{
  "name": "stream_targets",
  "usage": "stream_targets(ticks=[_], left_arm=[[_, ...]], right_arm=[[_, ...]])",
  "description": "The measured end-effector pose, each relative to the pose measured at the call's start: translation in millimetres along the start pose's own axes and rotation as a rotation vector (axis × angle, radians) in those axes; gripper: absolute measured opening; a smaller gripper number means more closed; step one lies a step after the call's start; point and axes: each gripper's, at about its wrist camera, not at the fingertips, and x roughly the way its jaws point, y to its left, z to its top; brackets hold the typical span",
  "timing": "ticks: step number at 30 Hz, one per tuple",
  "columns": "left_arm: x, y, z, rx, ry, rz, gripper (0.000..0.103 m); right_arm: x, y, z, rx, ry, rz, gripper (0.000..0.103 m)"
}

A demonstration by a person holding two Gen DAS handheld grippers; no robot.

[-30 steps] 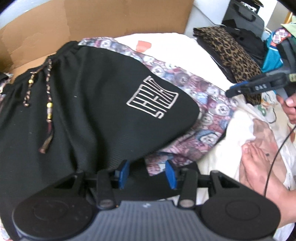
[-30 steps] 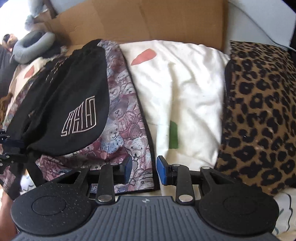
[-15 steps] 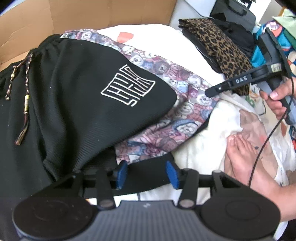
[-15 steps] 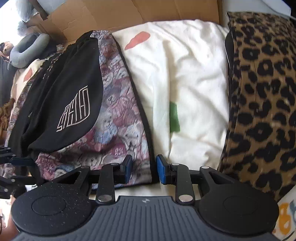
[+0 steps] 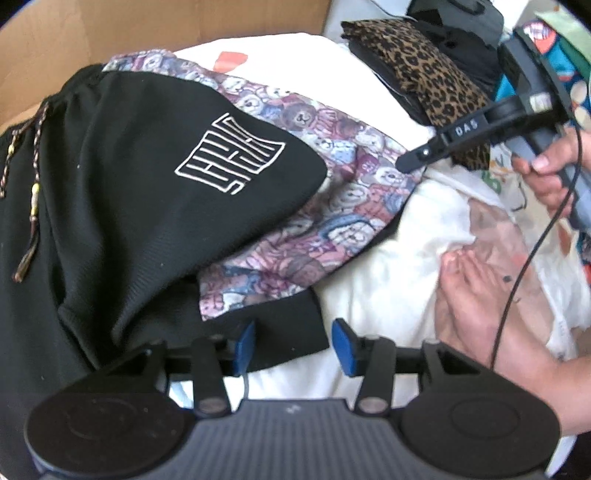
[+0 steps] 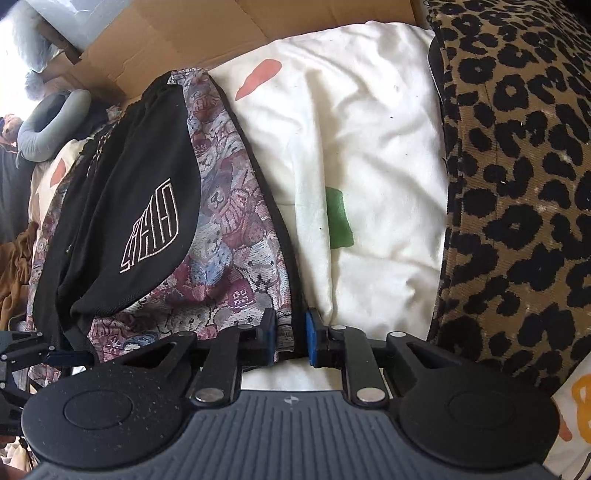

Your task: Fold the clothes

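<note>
1. Two grippers, both at the near hem end of the pile. The right gripper (image 6: pixel 290 341) has its jaws drawn narrow and just been closing, with the black-trimmed corner of the bear-print garment (image 6: pixel 229 236) between them. The pads look pressed on that trim.
2. The left gripper (image 5: pixel 293 345) has its jaws about half apart. A black fabric corner lies under the gap, and neither pad presses on it, so it holds nothing.
3. The bear-print garment lies flat on the white sheet (image 6: pixel 369 147), and both hem corners are at the grippers. Its long axis runs straight away from the right gripper, and the trimmed edge leads toward the cardboard (image 6: pixel 295 33) at the far end.
4. The black shorts (image 5: pixel 129 184) lie on top of the bear-print garment and cover the side of it away from the right gripper. A strip of print shows along the trimmed edge.
5. The leopard-print cloth (image 6: pixel 517 184) is beyond the sheet on the side of the bear-print garment opposite the shorts, well apart from it.
6. Judgement: the right gripper already has the exposed corner, and the left gripper is nearer the shorts' corner. The fold likely goes along the long axis, hem toward the far end, once the left jaws close.
</note>
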Motion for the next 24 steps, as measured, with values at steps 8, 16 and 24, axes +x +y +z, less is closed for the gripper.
stream_targets(ticks=[8,16,24], left_arm=[[8,-1,-2,0.006,0.013,0.052,0.049],[6,-1,-13,0.042,0.040,0.052,0.012],[-19,9,-28,0.095,0.046,-0.031,0.006]], right_arm=[[1,1,0,-0.003,0.000,-0.003,0.014],[-8,2,2,-0.023,-0.014,-0.040,0.006],[-30,-1,12,-0.022,-0.048,-0.089,0.004]])
